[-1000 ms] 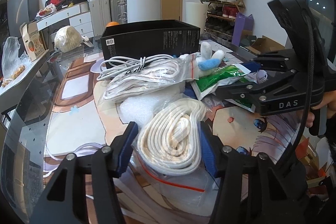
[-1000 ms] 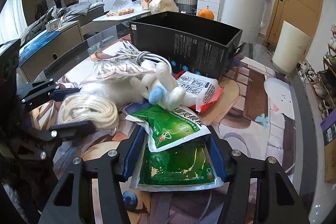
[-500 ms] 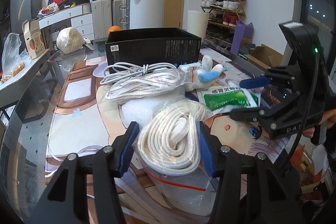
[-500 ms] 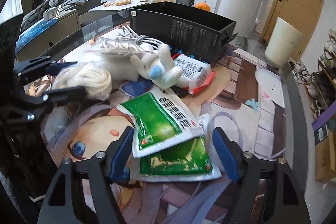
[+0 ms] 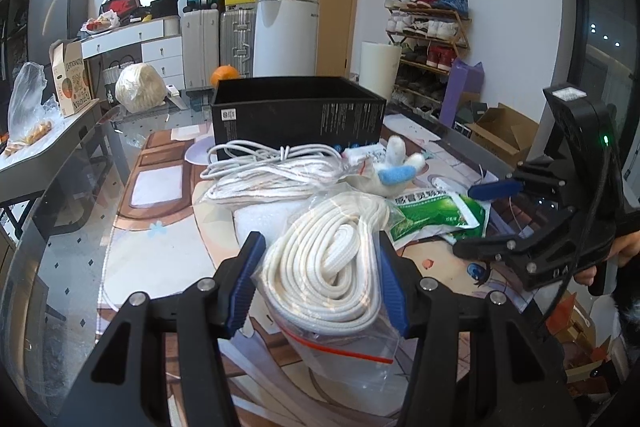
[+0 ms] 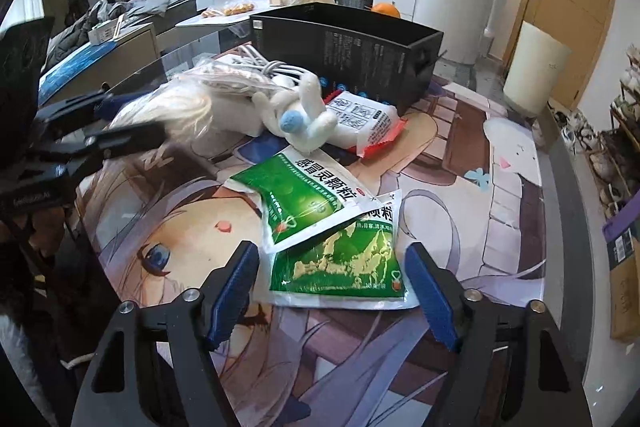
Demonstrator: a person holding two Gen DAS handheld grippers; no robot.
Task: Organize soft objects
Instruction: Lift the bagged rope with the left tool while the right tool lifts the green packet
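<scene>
My left gripper [image 5: 320, 279] is shut on a clear zip bag of coiled white rope [image 5: 332, 267] and holds it above the mat. My right gripper [image 6: 332, 291] is open and empty, just in front of two green medicine packets [image 6: 320, 227] lying on the mat. A white plush toy [image 6: 300, 119] with a blue patch, a white and red packet [image 6: 360, 119] and a bundle of white cable [image 5: 268, 167] lie in front of the open black box [image 5: 296, 115]. The right gripper also shows in the left wrist view [image 5: 492, 215].
The printed mat [image 6: 460, 155] covers a glass table [image 5: 60, 247]. An orange [image 5: 226, 73] and a wrapped round bundle [image 5: 140, 93] sit behind the box. A side table with snacks [image 5: 28, 143] stands to the left. Suitcases, a white appliance and a shoe rack line the wall.
My right gripper opened, let go of the green packets and pulled back and up. My left gripper lifted the rope bag slightly, still gripping it.
</scene>
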